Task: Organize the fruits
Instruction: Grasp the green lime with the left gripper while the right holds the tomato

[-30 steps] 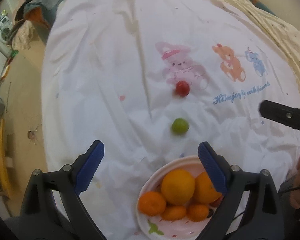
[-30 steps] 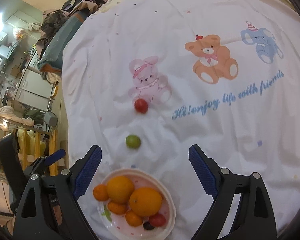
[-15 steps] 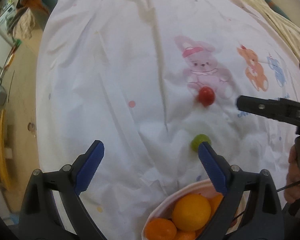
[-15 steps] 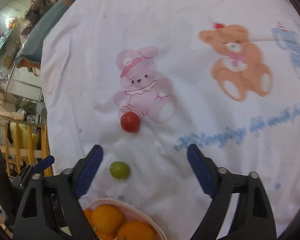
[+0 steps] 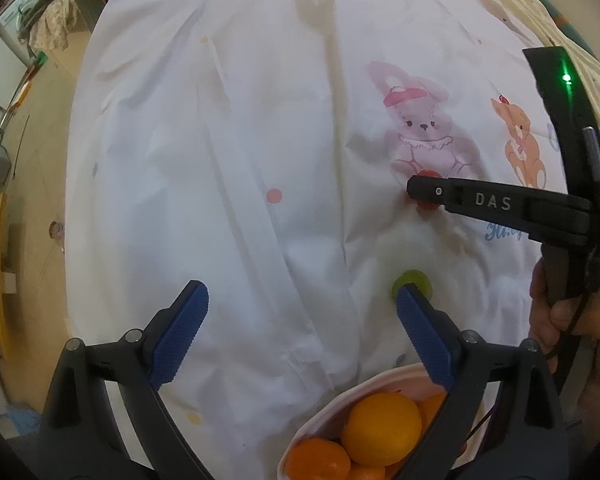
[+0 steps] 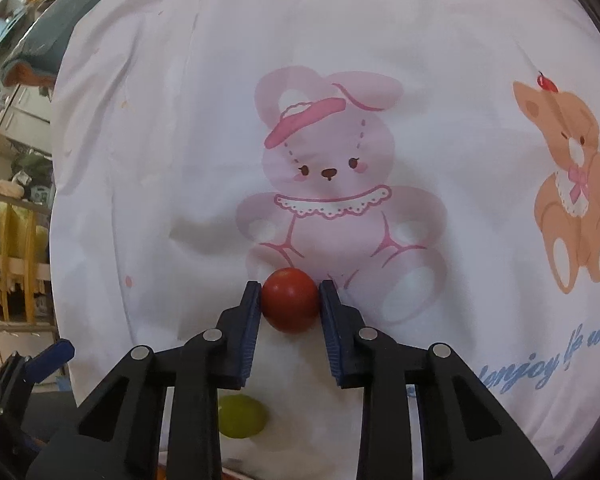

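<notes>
Red fruit (image 6: 290,300) between right gripper (image 6: 289,304) pads

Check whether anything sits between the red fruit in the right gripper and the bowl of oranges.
The green fruit lies on the sheet between the red fruit, clamped by the right gripper, and the bowl; lifting over clears it.

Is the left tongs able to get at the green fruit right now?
Probably yes: the left tongs are open, and the green fruit lies bare on the sheet by one fingertip.
</notes>
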Tool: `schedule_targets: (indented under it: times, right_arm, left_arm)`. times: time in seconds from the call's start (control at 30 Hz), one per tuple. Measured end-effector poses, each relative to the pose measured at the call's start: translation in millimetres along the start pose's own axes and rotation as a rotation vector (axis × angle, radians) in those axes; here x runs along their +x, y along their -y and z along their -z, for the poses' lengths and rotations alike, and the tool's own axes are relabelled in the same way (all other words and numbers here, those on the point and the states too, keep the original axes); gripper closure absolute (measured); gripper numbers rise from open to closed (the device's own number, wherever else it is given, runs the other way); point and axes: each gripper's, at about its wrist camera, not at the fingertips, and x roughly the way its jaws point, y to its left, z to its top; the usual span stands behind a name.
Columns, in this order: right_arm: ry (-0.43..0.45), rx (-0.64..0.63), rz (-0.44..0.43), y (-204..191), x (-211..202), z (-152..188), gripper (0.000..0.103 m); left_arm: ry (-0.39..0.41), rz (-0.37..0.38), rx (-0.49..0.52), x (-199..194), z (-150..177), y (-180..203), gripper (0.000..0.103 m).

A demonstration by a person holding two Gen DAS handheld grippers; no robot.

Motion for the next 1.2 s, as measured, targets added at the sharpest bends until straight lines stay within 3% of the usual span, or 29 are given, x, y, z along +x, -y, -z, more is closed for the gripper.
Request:
schedule_targets:
  times: [0.2, 0.4, 0.47, 0.6, 0.83, 1.03, 1.17, 1.2]
  right_arm:
    - [0.032, 0.01, -0.03, 7.6, -31.4, 13.2, 0.072]
    - [0.114, 0.102, -0.099, 37.3, -87.8, 54.9, 0.072]
    - [0.138, 0.133, -0.107, 48.6, -103.1, 72.0, 0.072]
    - [0.17, 0.182, -0.114, 60.2, -121.0, 101.4, 0.072]
    - [0.205, 0.28, -0.143, 89.9, -126.8, 145.7, 0.072]
    - [0.203, 0.315, -0.17, 103.6, -123.4, 151.4, 0.072]
    - [0.209, 0.31, -0.184, 102.7, -122.6, 149.1, 0.072]
    - [0.21, 0.31, -0.187, 102.7, -122.5, 148.5, 0.072]
  left_arm:
    - [0.003, 0.01, 0.014, 0.0, -0.4, 3.9, 0.01]
    - [0.012, 0.053, 0.076, 0.6, 1.6, 21.5, 0.01]
    - [0.023, 0.051, 0.124, 0.9, 5.0, 32.2, 0.012]
    - [0.028, 0.071, 0.226, 3.3, 14.5, 54.1, 0.026]
    - [0.042, 0.004, 0.395, 13.8, 24.7, 81.7, 0.039]
    - [0.014, 0.025, 0.427, 31.1, 18.3, 99.3, 0.048]
    - [-0.006, -0.003, 0.445, 42.4, 17.2, 105.2, 0.049]
    - [-0.008, -0.012, 0.445, 44.7, 16.5, 105.8, 0.053]
